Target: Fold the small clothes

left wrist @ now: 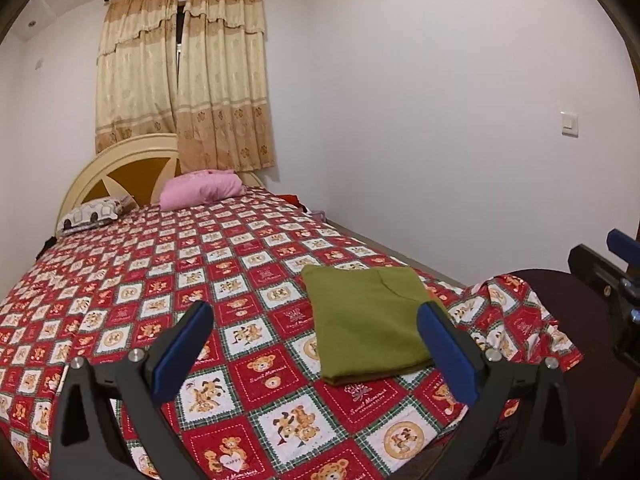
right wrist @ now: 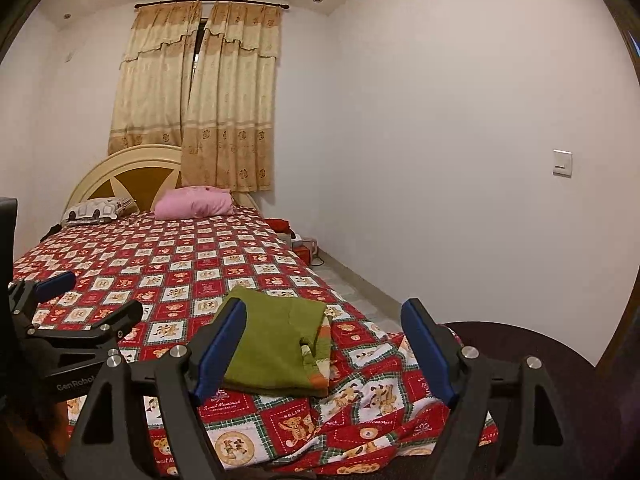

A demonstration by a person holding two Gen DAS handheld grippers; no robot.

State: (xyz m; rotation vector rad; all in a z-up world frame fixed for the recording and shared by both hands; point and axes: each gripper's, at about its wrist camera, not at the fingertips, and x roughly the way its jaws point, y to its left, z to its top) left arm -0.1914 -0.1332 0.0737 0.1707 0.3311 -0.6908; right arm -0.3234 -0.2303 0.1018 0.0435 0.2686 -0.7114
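Bedroom, teddy-print bedspread (left wrist: pixel 240 264): I hold both tongs released above the bed's near end. My left gripper (left wrist: pixel 316 340) spreads its jaws wide and holds nothing; my right gripper (right wrist: pixel 324 344) likewise. Between them, at twelve o'clock, the green garment (left wrist: pixel 368 320) lies flat as a neat rectangle, apparently already folded, so neither tong touches it. Pink pillow (left wrist: pixel 200 188) beyond.
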